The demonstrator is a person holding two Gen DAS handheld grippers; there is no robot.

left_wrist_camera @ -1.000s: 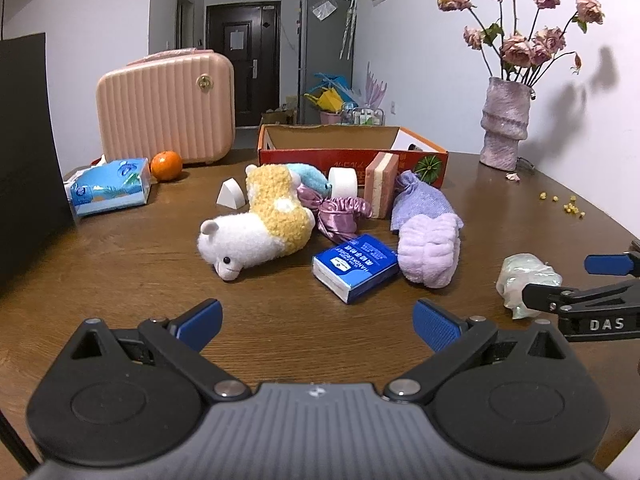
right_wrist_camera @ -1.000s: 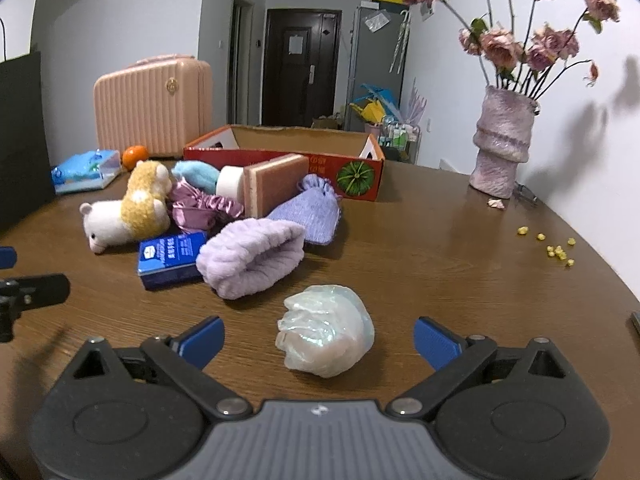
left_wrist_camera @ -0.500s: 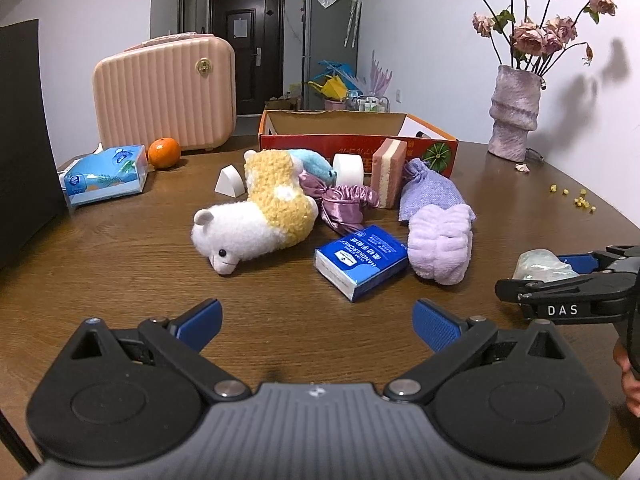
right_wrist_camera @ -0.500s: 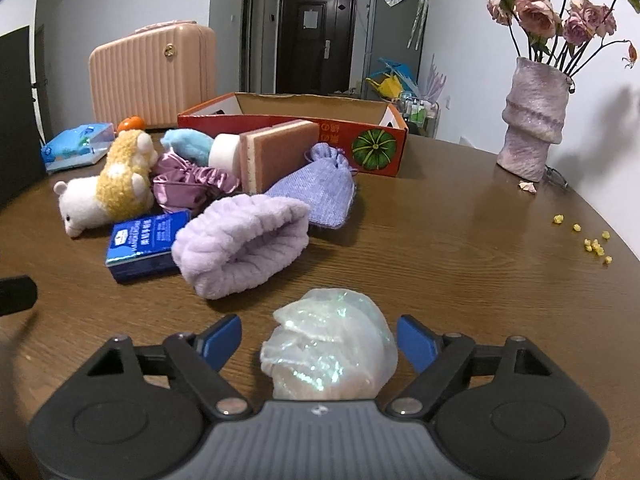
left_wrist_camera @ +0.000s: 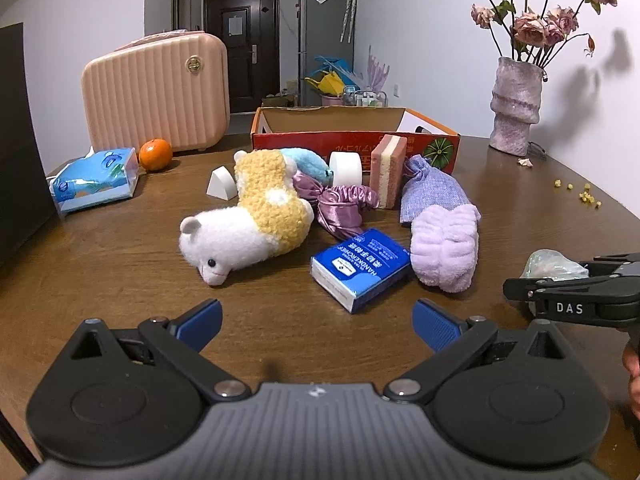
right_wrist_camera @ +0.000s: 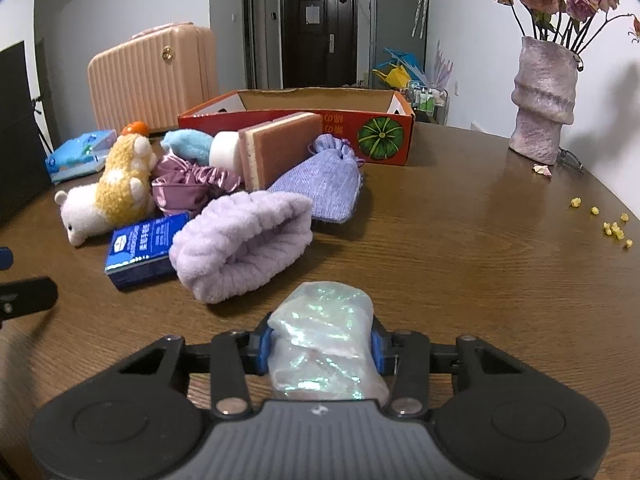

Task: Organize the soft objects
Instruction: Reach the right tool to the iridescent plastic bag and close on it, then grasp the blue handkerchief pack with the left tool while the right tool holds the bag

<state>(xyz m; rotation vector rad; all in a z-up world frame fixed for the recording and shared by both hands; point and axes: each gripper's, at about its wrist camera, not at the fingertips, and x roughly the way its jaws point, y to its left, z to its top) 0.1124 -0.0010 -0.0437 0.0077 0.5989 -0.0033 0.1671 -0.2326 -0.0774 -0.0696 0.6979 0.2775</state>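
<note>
Brown wood table [right_wrist_camera: 460,240] filled the lower half of both views, round-edged and bare on its right side. On it, the right gripper [right_wrist_camera: 320,346] had its blue pads pressed against both sides of an iridescent pouch [right_wrist_camera: 324,332], which bulged up and forward between them; whether the pouch was lifted clear of the wood could not be told. From that claw the red cardboard box [right_wrist_camera: 384,136] lay ahead and slightly left, its long side facing the gripper and its top open. Between claw and box sat the lilac fleece roll [right_wrist_camera: 244,240], just ahead-left of the pouch, with the woven lavender bag [right_wrist_camera: 324,188] and the pink sponge [right_wrist_camera: 280,152] beyond it. A path to the right of this pile looked open, so carrying the pouch up and over the box's near wall seemed the likely move.

The left gripper [left_wrist_camera: 316,322] hovered wide open and empty, facing the alpaca plush [left_wrist_camera: 248,228] and the blue tissue pack [left_wrist_camera: 360,264], both nearer to it than to the right one. Scattered yellow bits [right_wrist_camera: 612,228] and the vase [right_wrist_camera: 544,100] stood well apart to the right.
</note>
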